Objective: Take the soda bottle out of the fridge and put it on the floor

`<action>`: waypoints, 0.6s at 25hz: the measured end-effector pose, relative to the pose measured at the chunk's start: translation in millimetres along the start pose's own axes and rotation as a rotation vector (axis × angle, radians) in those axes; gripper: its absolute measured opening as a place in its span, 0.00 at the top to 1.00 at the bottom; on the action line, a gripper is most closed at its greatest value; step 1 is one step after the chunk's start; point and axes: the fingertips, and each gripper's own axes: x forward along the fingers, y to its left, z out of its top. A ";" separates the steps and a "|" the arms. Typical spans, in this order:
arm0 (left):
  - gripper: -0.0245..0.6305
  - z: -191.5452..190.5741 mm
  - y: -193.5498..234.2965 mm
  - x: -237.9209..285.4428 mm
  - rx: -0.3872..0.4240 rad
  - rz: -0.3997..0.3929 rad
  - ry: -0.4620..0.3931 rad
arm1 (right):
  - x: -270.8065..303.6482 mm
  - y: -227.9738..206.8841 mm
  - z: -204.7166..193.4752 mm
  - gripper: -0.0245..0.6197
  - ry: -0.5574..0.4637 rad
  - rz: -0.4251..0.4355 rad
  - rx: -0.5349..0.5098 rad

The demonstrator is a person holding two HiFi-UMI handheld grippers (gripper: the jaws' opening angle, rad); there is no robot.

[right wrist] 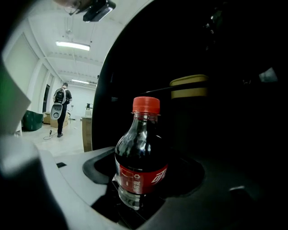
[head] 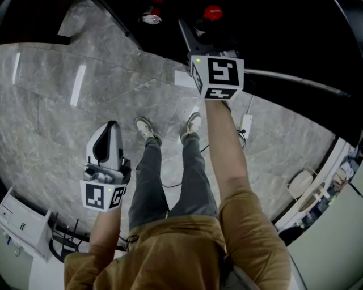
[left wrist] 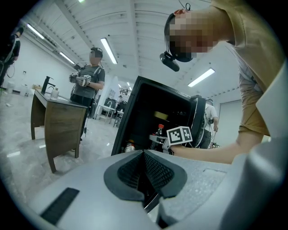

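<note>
The soda bottle (right wrist: pixel 141 157) is dark cola with a red cap and red label, standing upright inside the open black fridge (left wrist: pixel 135 112). My right gripper (right wrist: pixel 141 179) reaches into the fridge, with its pads closed against the bottle's lower body. In the head view the right gripper (head: pixel 199 31) stretches to the fridge at the top, and the bottle's red cap (head: pixel 212 11) shows just beyond it. The left gripper view shows the bottle (left wrist: pixel 160 131) behind the right gripper's marker cube (left wrist: pixel 180 134). My left gripper (head: pixel 112 127) hangs over the floor, shut and empty, its pads (left wrist: pixel 155 168) meeting.
A silver-topped can (left wrist: pixel 129 146) and a yellow-lidded item (right wrist: pixel 189 85) also sit in the fridge. The floor is grey marble (head: pixel 68 113), with a cable and white adapter (head: pixel 247 122) near my feet. A wooden table (left wrist: pixel 58 121) and another person (left wrist: pixel 87 78) are off to the left.
</note>
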 end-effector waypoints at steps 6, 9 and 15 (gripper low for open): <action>0.96 -10.5 5.9 -3.9 -0.003 0.017 0.007 | -27.1 20.7 1.3 0.49 -0.017 0.040 -0.020; 0.96 -14.2 14.4 -2.5 0.008 0.026 0.000 | -38.9 33.5 -6.6 0.49 -0.019 0.069 -0.025; 0.96 -13.9 30.2 -1.9 0.030 0.056 -0.033 | -52.5 62.0 -13.7 0.49 -0.044 0.108 0.016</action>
